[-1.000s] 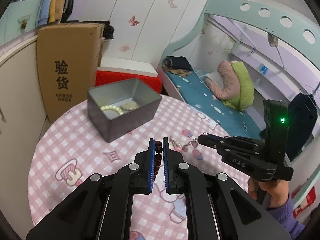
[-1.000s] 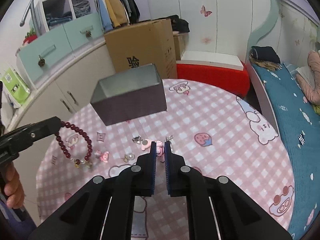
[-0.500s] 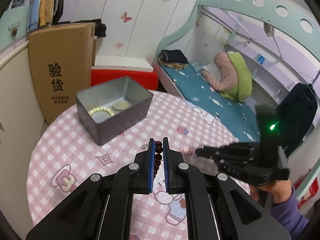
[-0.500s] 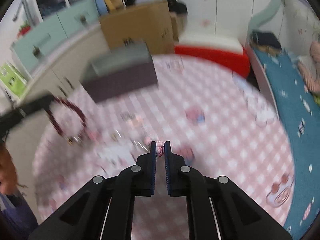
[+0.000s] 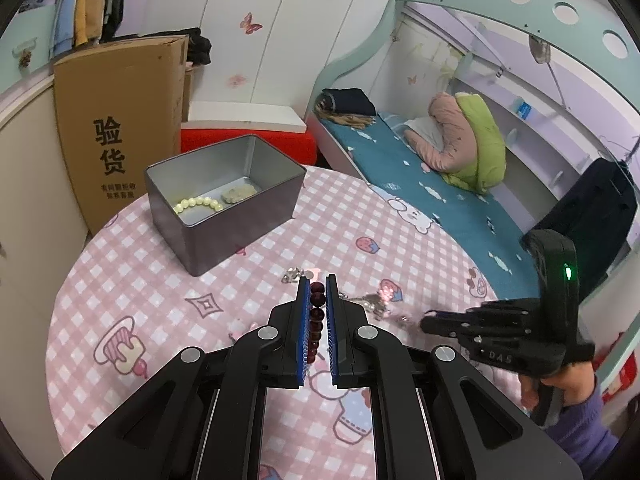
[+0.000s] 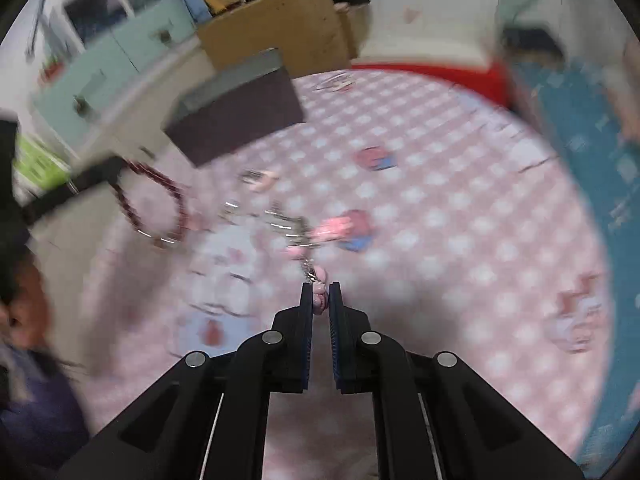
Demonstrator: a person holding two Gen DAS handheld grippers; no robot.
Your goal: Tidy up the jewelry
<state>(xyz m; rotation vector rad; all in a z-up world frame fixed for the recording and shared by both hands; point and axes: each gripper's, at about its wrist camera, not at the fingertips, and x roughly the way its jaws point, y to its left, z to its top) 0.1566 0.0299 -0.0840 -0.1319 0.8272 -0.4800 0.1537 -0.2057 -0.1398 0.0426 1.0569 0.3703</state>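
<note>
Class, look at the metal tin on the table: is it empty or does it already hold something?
Not empty: the lidless tin holds a pale bead bracelet and a small flat pale piece.

Child's bedroom, lit evenly.
- Walls: white panels (image 5: 280,32) with butterfly stickers (image 5: 251,23).
- Round bench under pink checked cloth (image 5: 132,292) printed with cartoon figures.
- Bunk bed: mint frame (image 5: 500,4) with round cut-outs; teal sheet (image 5: 400,168); pink and green bedding (image 5: 468,148) bundled on it; dark folded clothes (image 5: 348,100) at its end.
- Tall cardboard box (image 5: 116,120) with black Chinese characters, beside the bench.
- Red cushioned seat (image 5: 208,144) behind the bench.
- Mint cabinet with drawers (image 6: 116,68), blurred.
- Hanging garments (image 5: 92,12), upper left.
</note>
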